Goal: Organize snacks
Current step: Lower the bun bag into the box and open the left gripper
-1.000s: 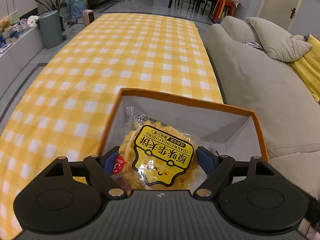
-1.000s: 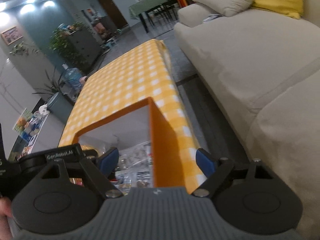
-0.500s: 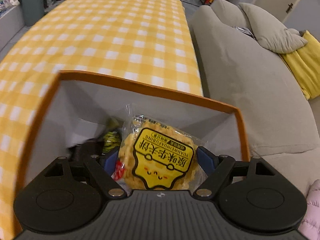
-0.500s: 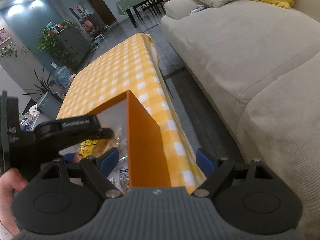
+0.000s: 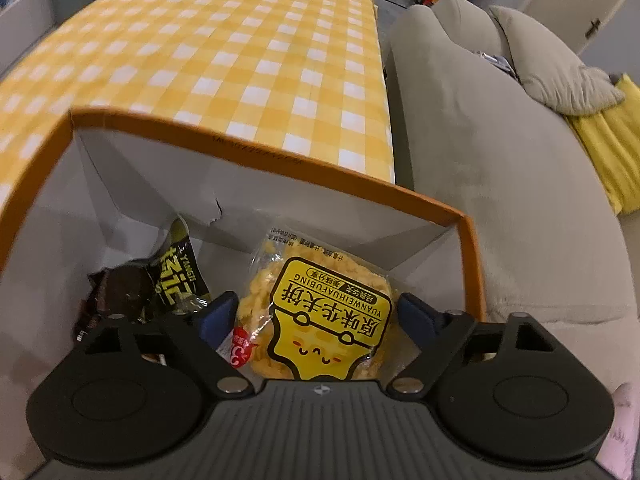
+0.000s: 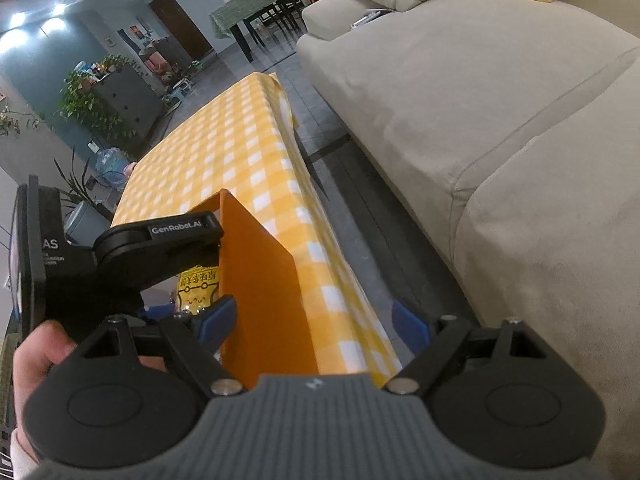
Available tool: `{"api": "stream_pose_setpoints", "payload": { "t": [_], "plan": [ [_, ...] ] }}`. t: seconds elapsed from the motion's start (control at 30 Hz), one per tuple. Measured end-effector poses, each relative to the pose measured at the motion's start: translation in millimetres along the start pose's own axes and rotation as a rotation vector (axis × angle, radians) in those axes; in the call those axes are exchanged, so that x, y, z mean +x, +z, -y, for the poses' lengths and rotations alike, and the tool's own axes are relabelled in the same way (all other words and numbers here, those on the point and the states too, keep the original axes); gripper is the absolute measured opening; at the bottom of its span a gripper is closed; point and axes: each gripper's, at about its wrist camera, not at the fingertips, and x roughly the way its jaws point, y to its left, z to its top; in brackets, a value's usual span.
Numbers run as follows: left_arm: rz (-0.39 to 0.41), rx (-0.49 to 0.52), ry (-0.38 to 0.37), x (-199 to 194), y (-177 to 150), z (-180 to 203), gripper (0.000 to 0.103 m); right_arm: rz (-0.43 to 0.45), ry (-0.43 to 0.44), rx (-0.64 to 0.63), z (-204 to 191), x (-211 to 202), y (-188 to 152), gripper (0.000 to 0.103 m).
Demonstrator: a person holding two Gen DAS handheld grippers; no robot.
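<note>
My left gripper (image 5: 316,312) is down inside the orange box (image 5: 256,160), blue fingertips (image 5: 218,314) set either side of the yellow snack pack (image 5: 320,320). The pack fills the gap between them, but I can't tell whether the pads actually pinch it or it just lies there. To its left, low in the box, lies a dark wrapped snack (image 5: 120,292) with a black-and-yellow packet (image 5: 176,276) leaning against it. The box stands at the near right end of the yellow checked tablecloth (image 5: 240,48), the beige sofa (image 5: 500,168) just right of it. My right gripper (image 6: 314,318) is spread wide, gripping nothing, straddling the box's orange side wall (image 6: 260,280). From there I see the left gripper's body (image 6: 132,252) reaching over the box, a hand (image 6: 44,352) on it.
</note>
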Motion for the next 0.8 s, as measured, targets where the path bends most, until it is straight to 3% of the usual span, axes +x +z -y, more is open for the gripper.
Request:
{"api": "stream_pose_setpoints", "payload": {
  "t": [0.2, 0.3, 0.43, 0.53, 0.8],
  "plan": [
    [0.004, -0.017, -0.019, 11.8, 3.4, -12.4, 0.103, -0.006, 0.010, 0.009, 0.9, 3.5, -1.8, 0.083],
    [-0.030, -0.023, -0.033, 16.1, 6.8, -19.4, 0.103, -0.022, 0.002, 0.018, 2.7, 9.7, -3.2, 0.082],
    [-0.040, 0.014, -0.032, 13.1, 6.8, -16.5, 0.103, -0.018, 0.008, 0.027, 4.3, 7.6, -3.8, 0.082],
    [-0.076, 0.039, -0.036, 4.3, 6.1, -11.4, 0.103, -0.011, 0.022, 0.040, 6.2, 5.8, -2.2, 0.082],
    [-0.034, 0.041, -0.041, -42.9, 5.5, -5.2, 0.103, 0.013, 0.039, 0.060, 9.8, 0.3, 1.4, 0.082]
  ]
}}
